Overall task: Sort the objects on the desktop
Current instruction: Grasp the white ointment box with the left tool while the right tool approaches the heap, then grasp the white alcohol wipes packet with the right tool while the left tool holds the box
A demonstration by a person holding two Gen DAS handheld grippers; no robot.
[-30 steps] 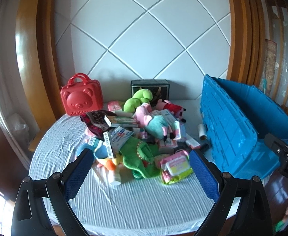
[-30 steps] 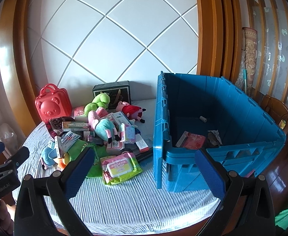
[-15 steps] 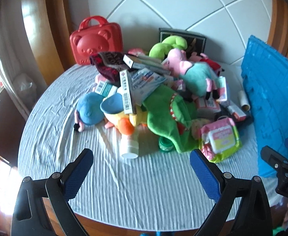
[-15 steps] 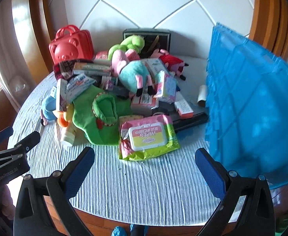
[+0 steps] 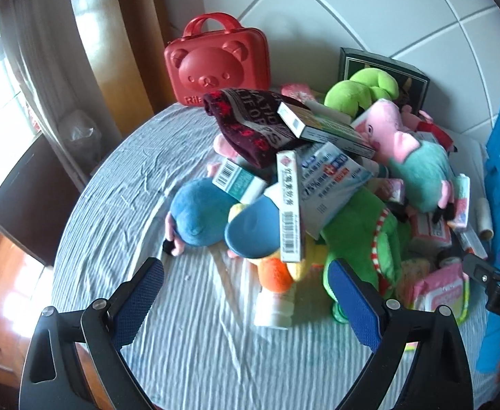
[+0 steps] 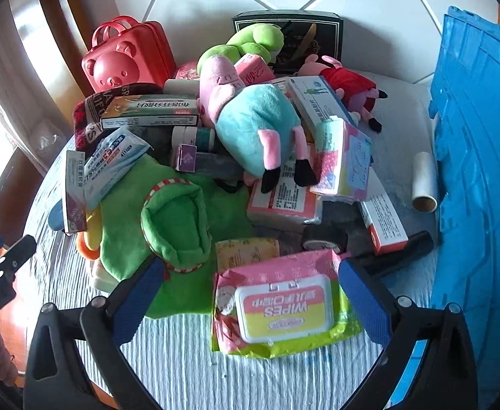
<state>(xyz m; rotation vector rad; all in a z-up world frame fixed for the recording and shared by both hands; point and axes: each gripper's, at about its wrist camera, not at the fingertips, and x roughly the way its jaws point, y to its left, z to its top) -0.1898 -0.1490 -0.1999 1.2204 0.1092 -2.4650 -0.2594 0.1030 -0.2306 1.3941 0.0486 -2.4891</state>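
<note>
Two grippers, both spread wide and empty, hang over the heap on the table. We judge the approach step: the right gripper straddles the wipes pack; the left gripper faces the white bottle. Next: lower, close, carry to the blue crate.

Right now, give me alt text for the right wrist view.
The open right gripper hovers over a pink wipes pack at the near edge of a heap of plush toys and boxes on a white-clothed table. A blue crate stands at right.
</note>
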